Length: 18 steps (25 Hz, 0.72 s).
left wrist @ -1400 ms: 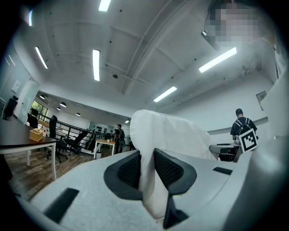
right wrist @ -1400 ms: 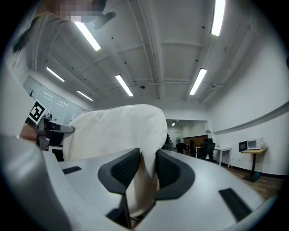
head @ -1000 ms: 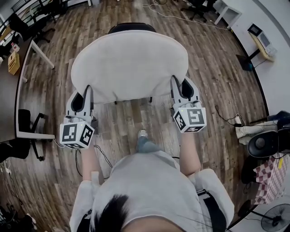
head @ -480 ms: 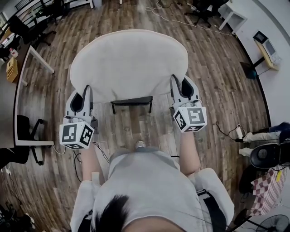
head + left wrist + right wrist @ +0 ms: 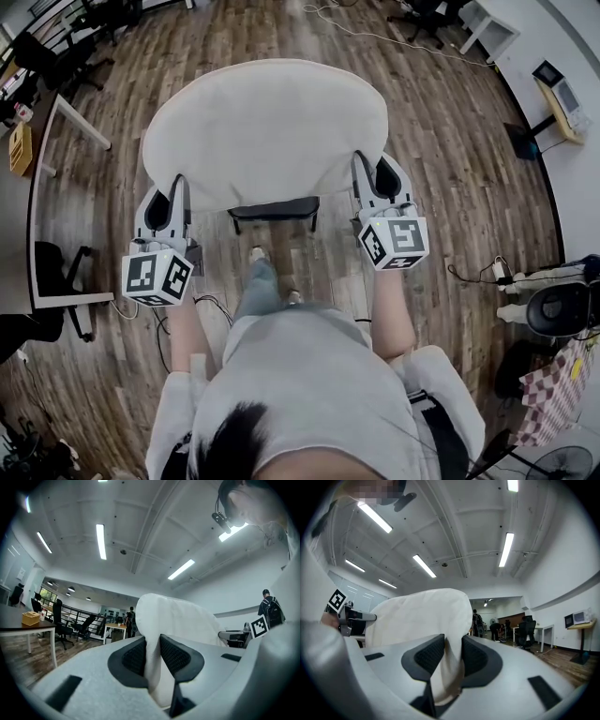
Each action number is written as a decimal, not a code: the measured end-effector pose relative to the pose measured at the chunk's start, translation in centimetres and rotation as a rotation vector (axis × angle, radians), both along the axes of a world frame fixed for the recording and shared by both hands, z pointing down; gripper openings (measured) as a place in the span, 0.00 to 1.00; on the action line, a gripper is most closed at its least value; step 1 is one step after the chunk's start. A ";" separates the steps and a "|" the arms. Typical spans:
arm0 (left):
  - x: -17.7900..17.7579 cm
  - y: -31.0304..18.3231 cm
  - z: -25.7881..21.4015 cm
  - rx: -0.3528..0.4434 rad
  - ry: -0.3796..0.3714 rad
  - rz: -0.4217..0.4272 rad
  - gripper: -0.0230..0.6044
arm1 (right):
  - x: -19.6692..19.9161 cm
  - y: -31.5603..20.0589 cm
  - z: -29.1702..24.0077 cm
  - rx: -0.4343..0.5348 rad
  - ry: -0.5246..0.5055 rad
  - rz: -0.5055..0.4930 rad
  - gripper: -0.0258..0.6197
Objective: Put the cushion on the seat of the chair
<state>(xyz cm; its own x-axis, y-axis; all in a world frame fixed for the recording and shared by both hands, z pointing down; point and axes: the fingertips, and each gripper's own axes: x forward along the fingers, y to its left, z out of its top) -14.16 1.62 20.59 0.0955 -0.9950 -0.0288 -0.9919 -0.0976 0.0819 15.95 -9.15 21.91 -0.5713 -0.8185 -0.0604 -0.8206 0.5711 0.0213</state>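
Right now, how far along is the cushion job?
Done: the cushion is lifted, its near edge pinched in the left claw and in the right claw, whose jaws are opening with fabric between them. In hand: it is held over the chair, only the dark seat edge showing beneath. Left: set it on the seat and release; contact with the seat isn't visible.

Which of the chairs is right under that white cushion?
The dark chair whose seat edge peeks out beneath the cushion, straight ahead; the other chairs stand off at the room's edges.
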 end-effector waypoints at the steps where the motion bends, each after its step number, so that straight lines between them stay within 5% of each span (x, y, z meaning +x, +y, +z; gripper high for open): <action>1: -0.1 -0.8 0.2 -0.004 0.006 0.003 0.14 | 0.0 -0.7 0.1 -0.002 0.000 0.006 0.17; 18: -6.9 -17.2 5.7 -0.157 0.055 0.055 0.14 | -5.6 -14.1 5.1 -0.129 0.037 0.132 0.19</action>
